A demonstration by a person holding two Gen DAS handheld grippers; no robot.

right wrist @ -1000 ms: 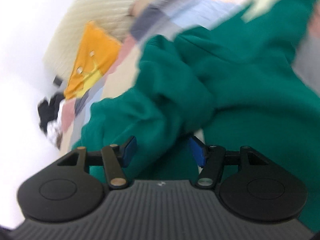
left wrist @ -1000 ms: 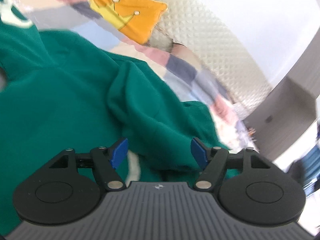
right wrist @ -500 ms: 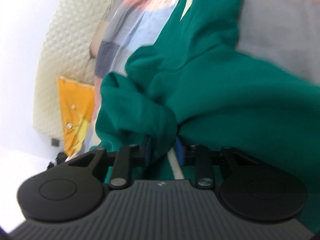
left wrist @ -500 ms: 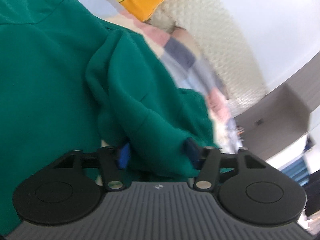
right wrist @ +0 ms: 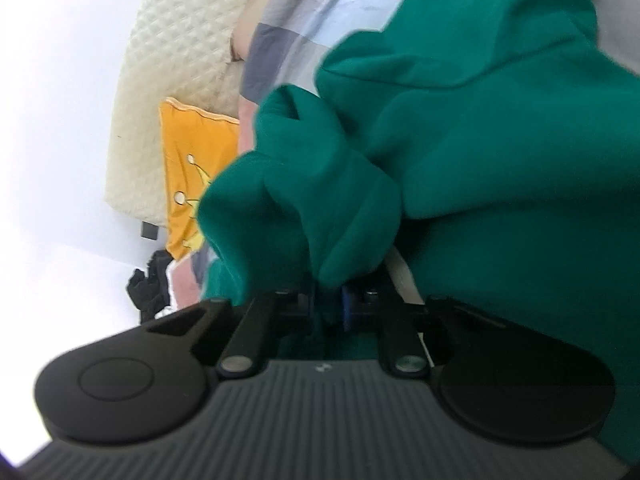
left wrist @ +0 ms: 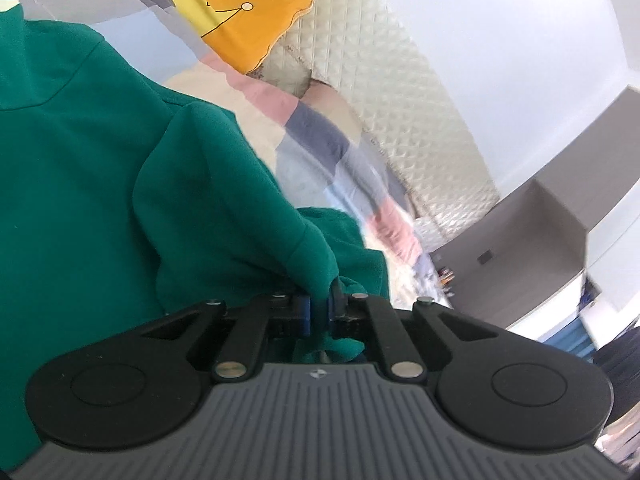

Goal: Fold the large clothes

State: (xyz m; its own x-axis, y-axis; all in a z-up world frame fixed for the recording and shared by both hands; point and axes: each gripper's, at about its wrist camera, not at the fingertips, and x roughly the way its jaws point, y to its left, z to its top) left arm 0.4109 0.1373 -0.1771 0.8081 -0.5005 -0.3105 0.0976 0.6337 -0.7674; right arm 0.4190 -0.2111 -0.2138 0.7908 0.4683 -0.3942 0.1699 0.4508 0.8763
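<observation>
left gripper (left wrist: pixel 318 312) has just closed, pinching a bunched fold of the green sweatshirt (left wrist: pixel 80 168); right gripper (right wrist: pixel 328 306) has just been closing too, jaws nearly together w/ green cloth clamped between. probably both grabbed one edge each so the cloth lifts evenly for a fold. sweatshirt lies rumpled on the bed, over a patchwork blanket (left wrist: pixel 316 140). orange cushion (left wrist: pixel 236 28) sits near the padded headboard (left wrist: pixel 400 92), well apart, not in the way.

The right claw (right wrist: pixel 327 307) has just closed, pinching the green sweatshirt (right wrist: pixel 480 152).
</observation>
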